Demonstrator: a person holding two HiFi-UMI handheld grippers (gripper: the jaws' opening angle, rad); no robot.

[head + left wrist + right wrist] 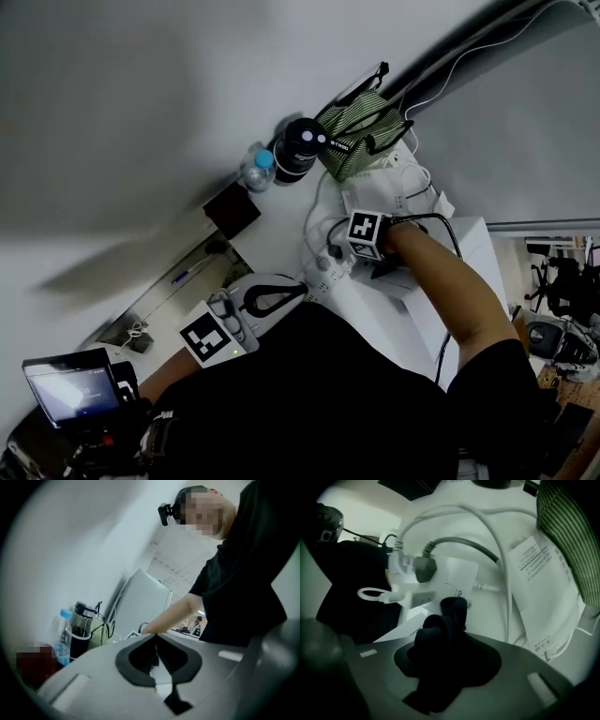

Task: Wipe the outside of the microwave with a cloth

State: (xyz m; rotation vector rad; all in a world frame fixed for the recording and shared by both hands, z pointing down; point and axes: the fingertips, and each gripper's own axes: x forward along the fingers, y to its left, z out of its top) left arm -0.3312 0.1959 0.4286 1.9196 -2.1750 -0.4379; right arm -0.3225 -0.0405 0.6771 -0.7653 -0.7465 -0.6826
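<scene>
**A:** How are the arms posed?

**B:** In the head view the bare right forearm [450, 291] stretches from the lower right up to the centre of the frame. It ends at the right claw [449, 618]. The left claw [272, 300] sits lower, left of centre, and points towards the middle. Its tips are together with nothing between them.

**A:** And the right one?

**B:** It is clamped on the cloth [433, 639], a dark, bunched wad that fills the jaws and bulges out in front. I cannot tell whether the cloth touches the white surface ahead of it.

**A:** Where is the microwave?

**B:** The microwave [473, 248] is the plain white box right of centre in the head view, partly under the forearm. In the left gripper view it stands as a pale block [140, 604] at mid-frame.

**A:** Any containers?

**B:** There are three, at the upper middle of the worktop [281, 225]. A clear water bottle [258, 169] has a blue cap. Just beside it is a tumbler [298, 148] with a black lid, and its contents look dark. Next comes a green striped bag [356, 131], whose inside is not visible. A power strip [408, 566] with a grey plug, white cables [501, 564] and a printed paper sheet [543, 573] lie in front of the right claw.
</scene>
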